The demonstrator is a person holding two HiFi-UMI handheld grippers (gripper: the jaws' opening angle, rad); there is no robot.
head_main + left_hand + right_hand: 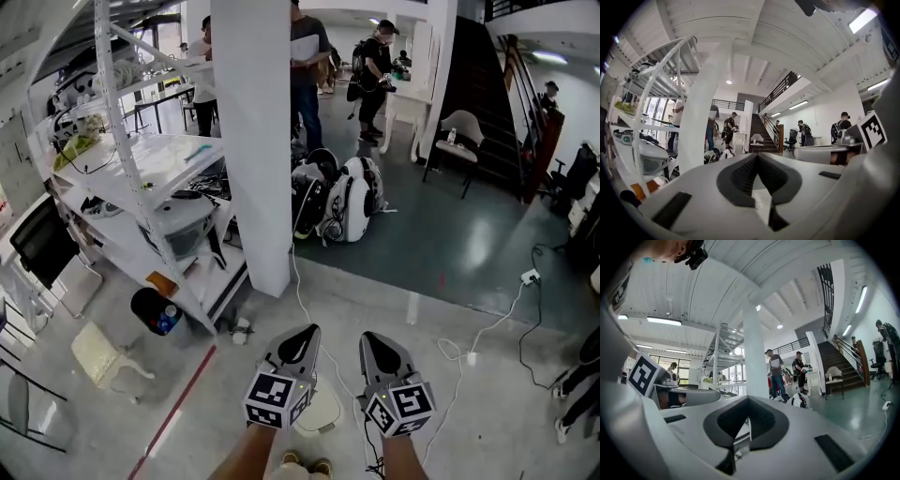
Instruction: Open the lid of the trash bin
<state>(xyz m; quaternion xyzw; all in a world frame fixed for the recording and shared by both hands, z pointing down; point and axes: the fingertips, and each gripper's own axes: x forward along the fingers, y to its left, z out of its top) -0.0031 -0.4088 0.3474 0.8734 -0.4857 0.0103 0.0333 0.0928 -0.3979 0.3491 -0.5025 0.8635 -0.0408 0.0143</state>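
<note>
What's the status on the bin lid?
Left tongs shut, empty. Right tongs shut, empty. White bin, probably, at feet, mostly hidden. Cable alongside.

Your left gripper (pixel 305 337) and right gripper (pixel 373 345) are white, wedge-shaped shells tapering to a point. Each jaw is lined with dark grey ribbed pads (pixel 740 176), and black rectangular slots (pixel 670 210) mark the shell. Each carries a cube (pixel 278 398) with black-and-white square markers. Your shoes (pixel 292 458) look tan.
</note>
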